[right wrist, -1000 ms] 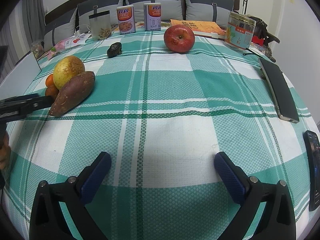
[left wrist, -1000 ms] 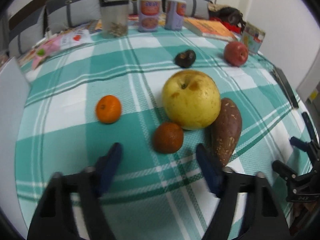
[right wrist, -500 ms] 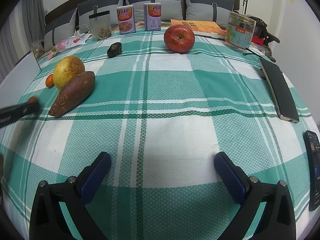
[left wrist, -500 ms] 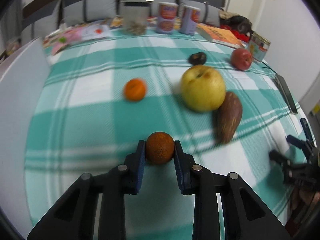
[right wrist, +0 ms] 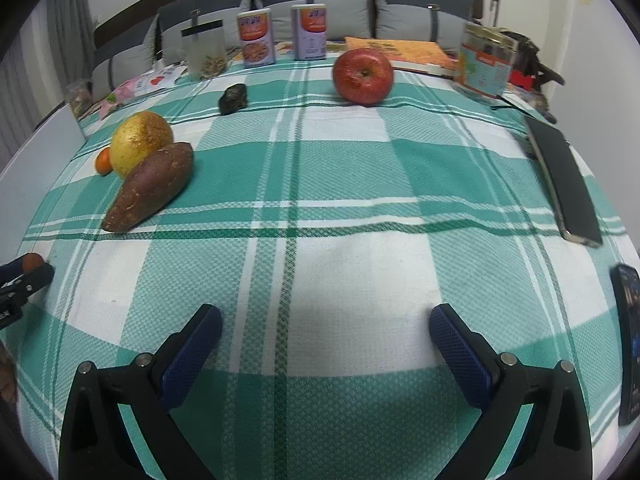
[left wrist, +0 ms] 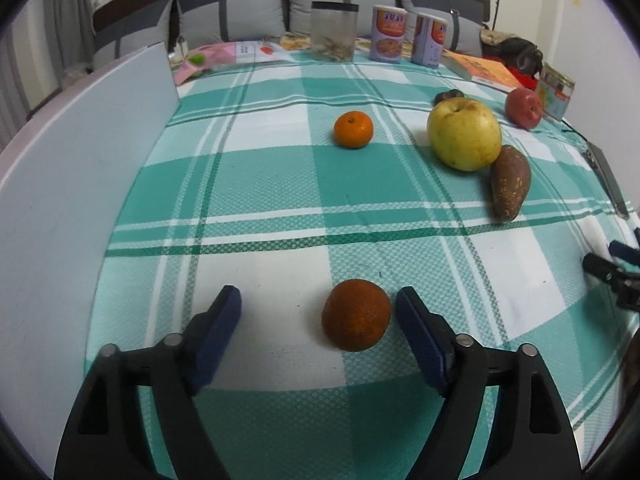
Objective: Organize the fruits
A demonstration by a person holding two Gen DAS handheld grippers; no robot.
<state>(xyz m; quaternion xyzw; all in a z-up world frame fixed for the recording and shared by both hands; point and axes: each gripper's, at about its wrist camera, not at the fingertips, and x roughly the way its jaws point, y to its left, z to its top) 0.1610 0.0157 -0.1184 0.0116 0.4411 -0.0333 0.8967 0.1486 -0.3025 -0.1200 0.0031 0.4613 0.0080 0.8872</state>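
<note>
A table covered by a green and white checked cloth (left wrist: 280, 168) holds scattered fruit. The left gripper (left wrist: 318, 312) has just been opening its jaws, which now stand released and wide. A dark orange tangerine (left wrist: 356, 314) sits on the cloth between them, close to the right-hand pad and clear of the left-hand pad; whether that nearer pad still touches it is unclear.

Taking this tangerine as the landmark: a brighter orange tangerine (left wrist: 353, 129) lies well beyond it, toward the far side of the table. Farther right of that sits a large yellow apple (left wrist: 464, 134), with a brown sweet potato (left wrist: 510, 182) touching its near right side. A small dark fruit (left wrist: 448, 97) peeks out behind the apple, and a red apple (left wrist: 524, 109) rests beyond, near the table's right edge. A white board (left wrist: 80, 200) stands along the table's left edge.

At the far edge stand a clear jar (left wrist: 334, 31), two cans (left wrist: 388, 34) and an orange book (left wrist: 484, 70).

The right gripper (right wrist: 326, 330) hovers over bare cloth, jaws released and wide, nothing between them. From its camera, a dark phone (right wrist: 568, 188) lies to the right.
</note>
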